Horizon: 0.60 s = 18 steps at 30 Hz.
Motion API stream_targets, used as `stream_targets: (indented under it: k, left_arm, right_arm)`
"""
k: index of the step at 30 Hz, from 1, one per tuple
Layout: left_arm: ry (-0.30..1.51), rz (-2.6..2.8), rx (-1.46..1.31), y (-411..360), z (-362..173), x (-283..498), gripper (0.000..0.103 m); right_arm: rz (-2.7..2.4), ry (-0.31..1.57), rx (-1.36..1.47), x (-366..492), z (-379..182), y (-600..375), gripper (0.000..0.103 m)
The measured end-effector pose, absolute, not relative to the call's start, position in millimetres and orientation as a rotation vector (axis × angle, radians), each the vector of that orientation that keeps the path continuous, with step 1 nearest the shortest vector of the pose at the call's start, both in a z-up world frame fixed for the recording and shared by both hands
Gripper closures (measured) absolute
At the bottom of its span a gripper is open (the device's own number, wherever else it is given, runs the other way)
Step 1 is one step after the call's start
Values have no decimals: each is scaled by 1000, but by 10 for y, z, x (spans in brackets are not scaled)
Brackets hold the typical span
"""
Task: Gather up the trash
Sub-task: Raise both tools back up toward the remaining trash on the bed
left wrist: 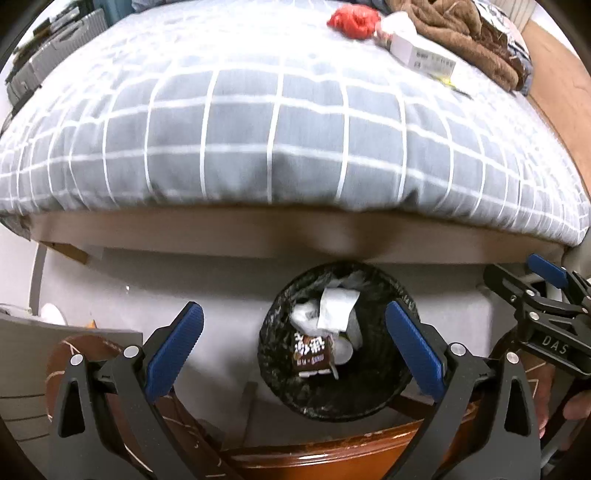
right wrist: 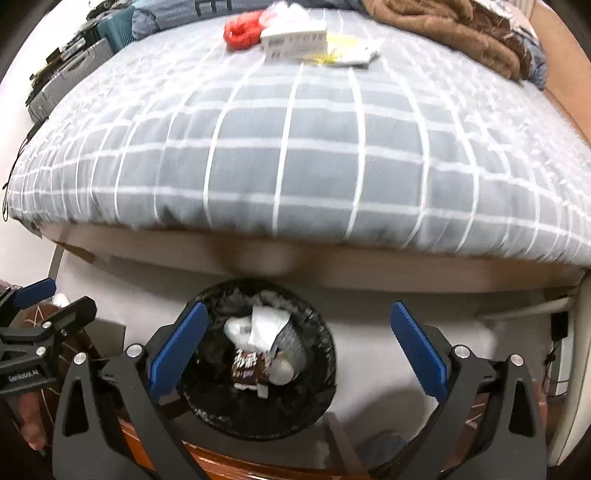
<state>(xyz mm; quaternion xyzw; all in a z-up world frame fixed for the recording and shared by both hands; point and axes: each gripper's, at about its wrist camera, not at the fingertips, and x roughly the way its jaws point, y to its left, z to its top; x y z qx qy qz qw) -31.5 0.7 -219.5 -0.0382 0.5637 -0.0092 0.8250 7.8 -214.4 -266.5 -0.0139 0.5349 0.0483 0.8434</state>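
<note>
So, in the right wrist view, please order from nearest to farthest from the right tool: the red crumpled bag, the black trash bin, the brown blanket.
1. Black round trash bin, on the floor just below the right tool.
2. Red crumpled bag, on the bed, far left.
3. Brown fleece blanket, at the bed's far right edge; close to the bag's range.

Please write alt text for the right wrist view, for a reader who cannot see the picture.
The open, empty right gripper hangs over a black trash bin on the floor, holding a brown snack wrapper and white paper. Behind it is a bed with a grey checked cover, where a red item and a white box lie.
</note>
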Motion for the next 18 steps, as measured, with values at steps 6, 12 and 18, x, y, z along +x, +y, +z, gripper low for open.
stream_targets:
  k: [6, 12, 18]
  left_arm:
    - [1149, -6, -93, 5, -1918, -195, 6]
    - [1100, -8, -92, -16, -1641, -106, 6]
    - [1062, -9, -94, -45, -1422, 8, 6]
  right_arm:
    - [78, 1053, -6, 184, -2346, -2284, 8]
    - [66, 990, 5, 231, -2084, -2388, 8]
    - [62, 933, 21, 343, -1854, -2436, 8]
